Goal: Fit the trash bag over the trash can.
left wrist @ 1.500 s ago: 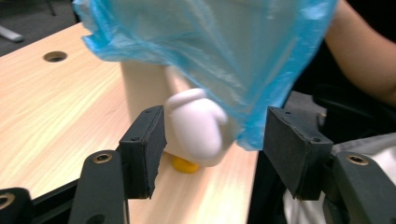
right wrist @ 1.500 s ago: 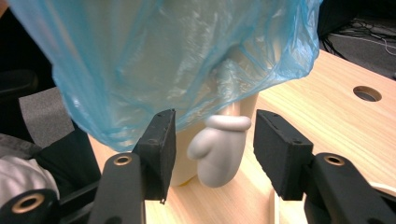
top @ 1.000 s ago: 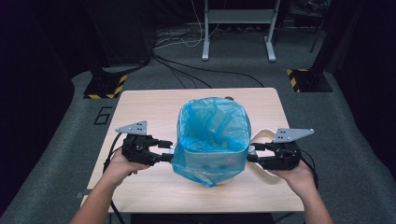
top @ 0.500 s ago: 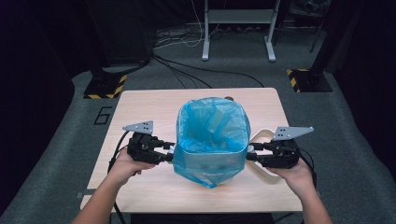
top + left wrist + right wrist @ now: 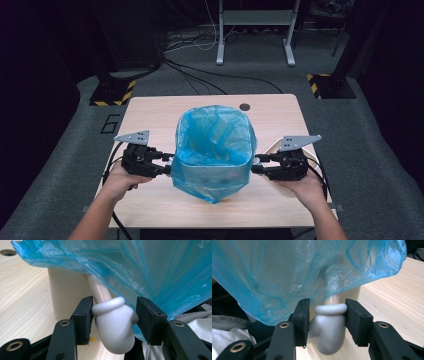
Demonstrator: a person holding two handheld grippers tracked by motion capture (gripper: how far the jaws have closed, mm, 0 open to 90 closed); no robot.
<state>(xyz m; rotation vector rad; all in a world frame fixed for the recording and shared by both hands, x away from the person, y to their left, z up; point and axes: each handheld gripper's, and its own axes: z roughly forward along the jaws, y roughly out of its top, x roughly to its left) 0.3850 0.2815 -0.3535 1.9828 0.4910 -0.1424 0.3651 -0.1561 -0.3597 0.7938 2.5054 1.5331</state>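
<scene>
Wooden table (image 5: 150, 112), one bin (image 5: 67, 292), two tools

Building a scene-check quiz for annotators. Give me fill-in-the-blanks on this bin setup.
1. The bag lining the bin is ___ in colour.
2. The bin stands on a ___ table.
3. Each handle on the bin is shaped like a ___.
4. Behind the bin, the table has a round ___ in it.
Missing words: blue; wooden; mitten; hole.
</scene>
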